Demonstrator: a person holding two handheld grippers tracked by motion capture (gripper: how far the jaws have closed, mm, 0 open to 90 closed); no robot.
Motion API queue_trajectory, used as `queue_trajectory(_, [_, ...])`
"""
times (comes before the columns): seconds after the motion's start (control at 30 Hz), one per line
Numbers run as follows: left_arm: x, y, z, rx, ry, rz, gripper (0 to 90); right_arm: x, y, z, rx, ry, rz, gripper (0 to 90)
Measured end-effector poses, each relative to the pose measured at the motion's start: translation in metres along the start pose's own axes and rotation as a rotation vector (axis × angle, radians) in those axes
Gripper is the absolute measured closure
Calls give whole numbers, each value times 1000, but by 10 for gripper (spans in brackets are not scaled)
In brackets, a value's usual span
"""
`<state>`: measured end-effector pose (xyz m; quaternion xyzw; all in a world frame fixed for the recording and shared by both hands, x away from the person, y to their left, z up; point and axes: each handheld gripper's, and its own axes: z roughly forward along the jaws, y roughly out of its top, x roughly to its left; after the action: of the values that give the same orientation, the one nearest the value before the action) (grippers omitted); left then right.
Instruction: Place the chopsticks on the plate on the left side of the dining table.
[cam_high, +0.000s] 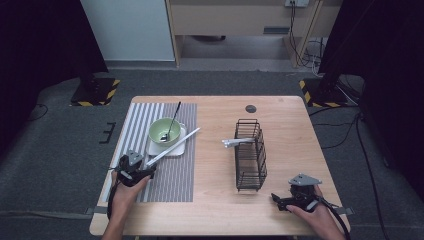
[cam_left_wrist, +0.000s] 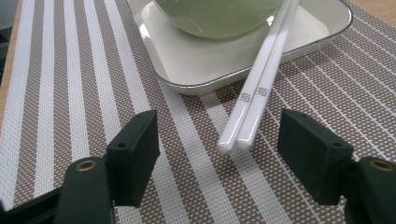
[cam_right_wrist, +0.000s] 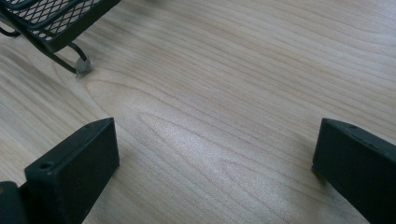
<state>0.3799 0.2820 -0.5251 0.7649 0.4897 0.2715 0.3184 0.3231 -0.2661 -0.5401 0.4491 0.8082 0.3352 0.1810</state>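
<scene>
Chopsticks across tray, striped placemat

Chopsticks across tray rim, bowl apparently on tray.

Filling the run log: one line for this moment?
left gripper: open, jaws either side of chopsticks | chopsticks: on plate rim | right gripper: open, empty

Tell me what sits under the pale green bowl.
The pale green bowl stands on a white square plate with a dark rim, which lies on the striped woven placemat. The plate's middle is covered by the bowl.
</scene>
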Motion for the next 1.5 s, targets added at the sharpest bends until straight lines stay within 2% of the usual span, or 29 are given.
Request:
queue_trajectory(0.4, [-6, 4, 3, 3, -3, -7, 316, 0, 0, 0, -1, 0, 0, 3])
queue_trajectory(0.6, [-2, 3, 4, 7, 14, -23, 352, 0, 0, 0, -1, 2, -2, 3])
queue_trajectory(1.5, [9, 9, 8, 6, 41, -28, 349, 0, 0, 0, -1, 2, -3, 3])
